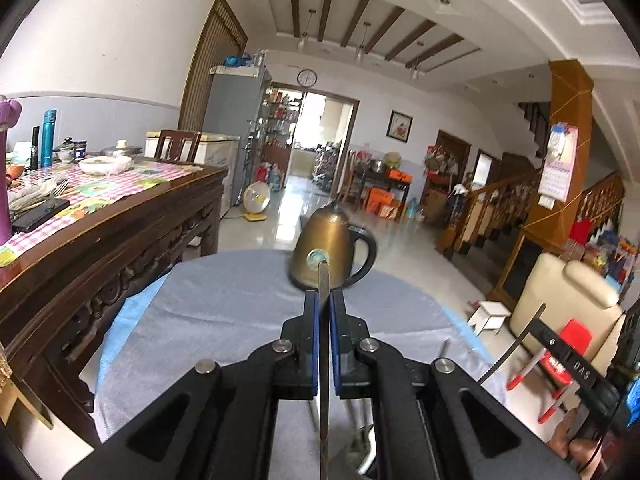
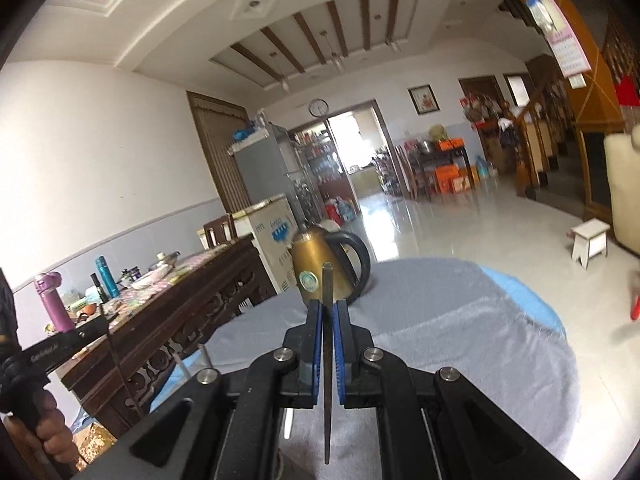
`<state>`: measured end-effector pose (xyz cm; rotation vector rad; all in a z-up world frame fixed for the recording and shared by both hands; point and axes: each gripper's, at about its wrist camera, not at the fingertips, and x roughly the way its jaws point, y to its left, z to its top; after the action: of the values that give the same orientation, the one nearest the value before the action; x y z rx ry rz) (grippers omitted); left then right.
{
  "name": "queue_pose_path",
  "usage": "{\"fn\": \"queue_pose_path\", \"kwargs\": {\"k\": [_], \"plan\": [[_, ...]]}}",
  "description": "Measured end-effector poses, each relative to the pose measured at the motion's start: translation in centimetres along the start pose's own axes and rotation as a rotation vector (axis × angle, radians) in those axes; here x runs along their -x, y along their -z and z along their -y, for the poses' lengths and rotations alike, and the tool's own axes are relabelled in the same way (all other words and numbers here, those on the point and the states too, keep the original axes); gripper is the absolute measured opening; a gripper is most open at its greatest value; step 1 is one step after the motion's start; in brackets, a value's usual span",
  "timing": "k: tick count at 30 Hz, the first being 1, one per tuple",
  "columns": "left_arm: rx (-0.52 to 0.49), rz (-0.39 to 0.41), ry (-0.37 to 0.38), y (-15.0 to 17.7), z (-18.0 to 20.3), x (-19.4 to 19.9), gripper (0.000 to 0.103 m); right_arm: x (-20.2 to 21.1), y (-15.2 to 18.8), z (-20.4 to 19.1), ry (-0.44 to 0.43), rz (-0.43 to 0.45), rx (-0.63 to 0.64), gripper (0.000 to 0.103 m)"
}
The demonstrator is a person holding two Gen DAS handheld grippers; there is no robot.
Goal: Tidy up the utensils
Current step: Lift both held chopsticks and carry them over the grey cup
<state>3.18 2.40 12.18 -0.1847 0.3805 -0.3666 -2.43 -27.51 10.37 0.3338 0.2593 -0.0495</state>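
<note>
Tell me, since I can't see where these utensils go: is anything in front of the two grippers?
Yes. Each gripper, left and right, is shut on a thin metal utensil. Straight ahead of both, the brass kettle stands on the grey cloth. No destination holder is visible.

The setting is showing a home's open dining and living hall. A dark carved wooden dining table (image 1: 120, 216) is carrying bowls and flasks, while a grey refrigerator (image 1: 236, 120), round wall clock (image 1: 307, 77) and wooden staircase railing (image 1: 504, 196) are lining the tiled room.
</note>
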Motion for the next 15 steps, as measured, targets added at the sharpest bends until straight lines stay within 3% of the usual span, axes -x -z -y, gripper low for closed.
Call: {"fn": "queue_pose_path", "kwargs": {"k": [8,15], "plan": [[0.013,0.072,0.040,-1.6,2.1,1.5,0.005,4.6,-2.7,-2.1,-0.075,0.112,0.021,0.006],[0.021,0.100,0.033,-1.5,3.1,1.3,0.005,5.5,-2.7,-4.1,-0.134,0.122,0.032,0.006]]}}
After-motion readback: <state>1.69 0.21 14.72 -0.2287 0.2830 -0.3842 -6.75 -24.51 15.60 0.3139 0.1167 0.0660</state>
